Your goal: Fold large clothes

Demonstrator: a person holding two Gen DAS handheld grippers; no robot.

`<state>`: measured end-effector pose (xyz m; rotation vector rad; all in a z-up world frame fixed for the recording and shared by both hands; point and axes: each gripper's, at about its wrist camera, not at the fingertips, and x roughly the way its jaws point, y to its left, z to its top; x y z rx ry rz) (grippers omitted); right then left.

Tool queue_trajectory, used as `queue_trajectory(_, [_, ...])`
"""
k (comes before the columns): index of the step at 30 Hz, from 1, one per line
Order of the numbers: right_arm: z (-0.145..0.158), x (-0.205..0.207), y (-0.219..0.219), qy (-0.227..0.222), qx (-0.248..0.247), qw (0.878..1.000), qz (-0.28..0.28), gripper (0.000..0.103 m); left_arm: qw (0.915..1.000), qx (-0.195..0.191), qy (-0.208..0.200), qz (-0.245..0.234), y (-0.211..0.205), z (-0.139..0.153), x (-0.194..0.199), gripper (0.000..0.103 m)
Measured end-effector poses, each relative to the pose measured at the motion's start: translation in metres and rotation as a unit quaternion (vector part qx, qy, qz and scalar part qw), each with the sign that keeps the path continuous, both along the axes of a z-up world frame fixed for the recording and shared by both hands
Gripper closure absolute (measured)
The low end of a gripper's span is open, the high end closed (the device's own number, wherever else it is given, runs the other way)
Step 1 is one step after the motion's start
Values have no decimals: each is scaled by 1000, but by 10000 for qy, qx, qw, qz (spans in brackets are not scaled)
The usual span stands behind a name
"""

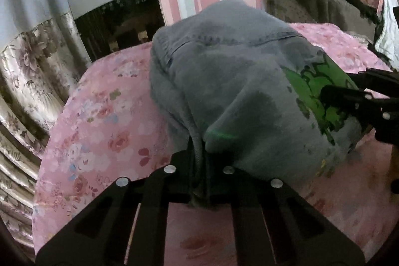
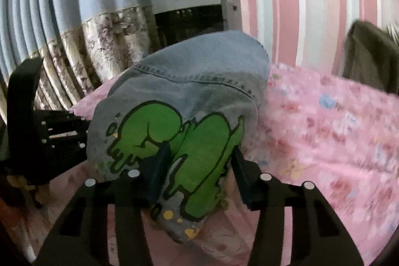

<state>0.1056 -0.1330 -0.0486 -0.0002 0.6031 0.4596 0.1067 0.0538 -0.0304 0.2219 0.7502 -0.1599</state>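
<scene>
Left wrist view: the left gripper is clamped tight on a bunched edge of the grey denim garment, which is heaped on the pink floral bedspread.

Right wrist view: the right gripper stands part-open astride the garment's near edge with the green cartoon print; whether its pads bite the cloth cannot be told. If that side grips loosely, the heavy denim may slip and the fold go crooked.
</scene>
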Motion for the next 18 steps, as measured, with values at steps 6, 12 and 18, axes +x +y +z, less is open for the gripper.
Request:
queue_trajectory(6, [15,-9,-25,-668,-744,9946,-261,65,9990,-11,-363,-243,-42,19,0,99])
queue_trajectory(12, [12,-18,-75,-823,-1251,9854,-809,66,9960,13,-436,-783,-104,21,16,99])
queue_trajectory(18, [-3,-30,-104,-681,-1545,9775,-1267,70,9907,160,-540,-1240,-151,15,15,99])
